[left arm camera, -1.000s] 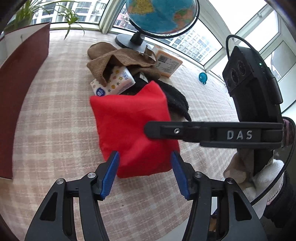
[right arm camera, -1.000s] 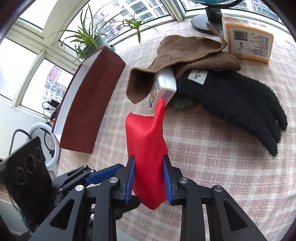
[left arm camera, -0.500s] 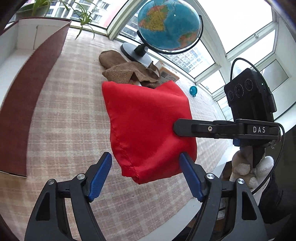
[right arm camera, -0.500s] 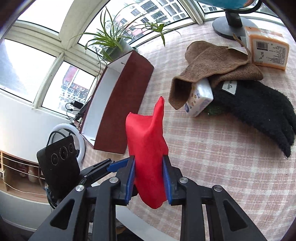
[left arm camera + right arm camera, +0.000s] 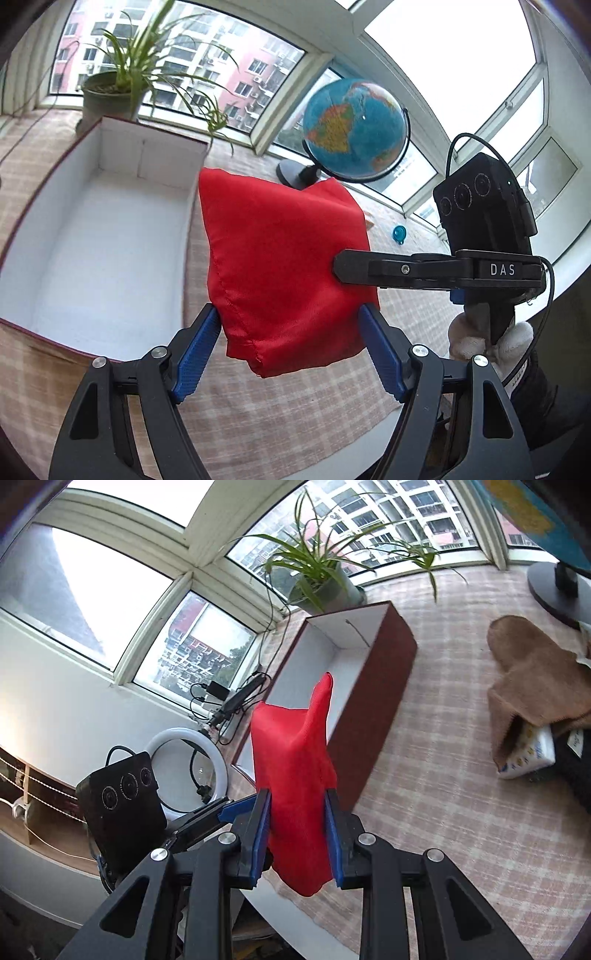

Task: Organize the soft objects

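Tabletop (image 5: 303, 417): covered by a pale checked cloth; lies below and ahead of both pairs of fingers.
Box (image 5: 103, 240): open, white inside, dark red outside; ahead and to the left of the left fingers, and beyond the right fingers in the right wrist view (image 5: 373, 716).
Globe (image 5: 354, 129): stands on a dark base far ahead of the left fingers, to the right of the box.
Potted plant (image 5: 110, 96): stands behind the box, by the window.
Red cloth bag (image 5: 280, 266): held in the air above the tabletop, just right of the box.
Brown cloth (image 5: 535, 675): lies on the tabletop, well to the right of the right fingers.
Right gripper (image 5: 297, 842): fingers clamped on the lower part of the red cloth bag (image 5: 295, 782); a gloved hand (image 5: 487, 339) carries it.
Left gripper (image 5: 288, 347): fingers spread wide after just opening, the bag's lower edge between them; the left pad (image 5: 195, 354) lies close to the fabric, but contact cannot be judged.
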A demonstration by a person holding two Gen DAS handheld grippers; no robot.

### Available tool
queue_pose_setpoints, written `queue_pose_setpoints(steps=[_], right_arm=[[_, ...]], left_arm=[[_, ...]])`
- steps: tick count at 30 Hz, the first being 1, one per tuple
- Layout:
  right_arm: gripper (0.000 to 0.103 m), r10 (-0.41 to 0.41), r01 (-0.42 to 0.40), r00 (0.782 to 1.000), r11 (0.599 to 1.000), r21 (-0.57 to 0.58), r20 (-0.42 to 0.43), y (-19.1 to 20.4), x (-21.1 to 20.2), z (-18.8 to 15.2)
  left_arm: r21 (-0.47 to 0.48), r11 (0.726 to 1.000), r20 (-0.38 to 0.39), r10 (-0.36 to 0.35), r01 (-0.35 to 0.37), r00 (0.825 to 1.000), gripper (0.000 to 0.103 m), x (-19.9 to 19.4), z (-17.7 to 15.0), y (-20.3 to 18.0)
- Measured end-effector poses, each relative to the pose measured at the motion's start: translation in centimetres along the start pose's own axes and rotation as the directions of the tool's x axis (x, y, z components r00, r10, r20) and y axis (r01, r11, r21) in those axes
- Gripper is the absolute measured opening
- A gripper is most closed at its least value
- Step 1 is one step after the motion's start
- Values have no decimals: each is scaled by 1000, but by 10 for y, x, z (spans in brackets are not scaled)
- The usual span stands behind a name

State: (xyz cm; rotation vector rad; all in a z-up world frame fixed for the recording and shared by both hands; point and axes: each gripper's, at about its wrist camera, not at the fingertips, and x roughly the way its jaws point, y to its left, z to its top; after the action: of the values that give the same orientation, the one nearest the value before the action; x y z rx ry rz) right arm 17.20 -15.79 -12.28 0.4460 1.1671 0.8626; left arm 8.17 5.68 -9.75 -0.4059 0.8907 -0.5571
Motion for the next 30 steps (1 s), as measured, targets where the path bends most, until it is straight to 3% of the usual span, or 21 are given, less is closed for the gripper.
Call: queue_pose_setpoints(steps=[9,12,14,17,22,28,30], right_arm=[[28,0,-3,1000,997,-81,-30,49,68,37],[37,-95,94,996,985,-145,-1,67,86,48],[52,-152,159,987,969,-189,48,78,91,53],[65,-222,245,967,940,-235,121,90,89,55],[66,-271,318,937,923,-216,220,88,76,48],[66,-343,398,899,899,-184,272,68,50,27],[66,-346,399,897,902,-167,274,58,38,19]], left_arm=[[-70,993,56,97,-93,994,76,-32,15,60],[-63,983,70,178,-174,982,76,-38,19,73],[-56,975,74,220,-217,973,76,-41,22,80],[-55,968,74,249,-245,966,76,-46,23,87],[-28,966,80,257,-255,963,76,-53,21,86],[40,962,93,265,-269,960,76,-55,20,68],[46,963,90,259,-264,962,76,-52,19,61]])
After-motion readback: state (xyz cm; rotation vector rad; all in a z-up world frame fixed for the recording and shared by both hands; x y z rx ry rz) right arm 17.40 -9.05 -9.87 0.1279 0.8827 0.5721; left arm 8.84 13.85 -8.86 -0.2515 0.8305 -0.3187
